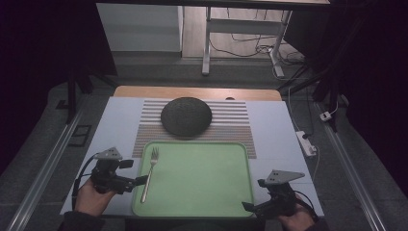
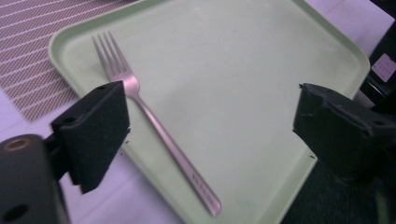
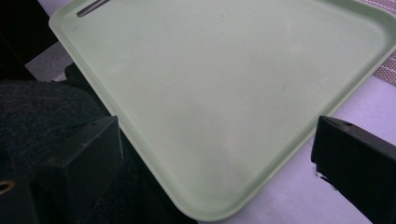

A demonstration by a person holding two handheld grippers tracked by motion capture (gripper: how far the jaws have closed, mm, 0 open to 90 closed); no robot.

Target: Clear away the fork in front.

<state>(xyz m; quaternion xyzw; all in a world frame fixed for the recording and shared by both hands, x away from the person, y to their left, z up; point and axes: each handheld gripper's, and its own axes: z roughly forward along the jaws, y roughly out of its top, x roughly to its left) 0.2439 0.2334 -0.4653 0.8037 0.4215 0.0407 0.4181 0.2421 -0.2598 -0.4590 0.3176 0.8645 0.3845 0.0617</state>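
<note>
Fork (image 1: pixel 149 173) lies flat on the green tray (image 1: pixel 202 192), along its left edge, tines toward the far side, handle end near the tray's near-left corner. In the left gripper view the fork (image 2: pixel 154 121) runs diagonally; part of its neck just below the tines is hidden behind the left-hand jaw pad. In the right gripper view only the handle tip (image 3: pixel 91 7) shows, cut off by the top frame edge at the tray's (image 3: pixel 210 93) far corner.

Tray sits on a pale mat over the table (image 1: pixel 120 115), overlapping a striped placemat (image 1: pixel 231 130). A dark round plate (image 1: pixel 186 116) sits on the placemat just beyond the tray; can't tell if anything is on it, too dark.

Left gripper (image 1: pixel 137 182) is at the tray's left rim, just beside the fork handle, not touching it. Jaws spread wide, nothing between them but tray and fork below. Left hand (image 1: pixel 91 195) grips it from behind, forearm cut off by the bottom edge.

Right gripper (image 1: pixel 249 208) is at the tray's near-right corner, pointing left across it. Jaws wide apart, empty. Right hand (image 1: pixel 296 219) is mostly cut off at the bottom edge. Dark fabric fills the lower left of the right gripper view; can't make out what it is.

Room beyond the table is dim; a desk frame (image 1: pixel 240 38) and floor cables are visible.
</note>
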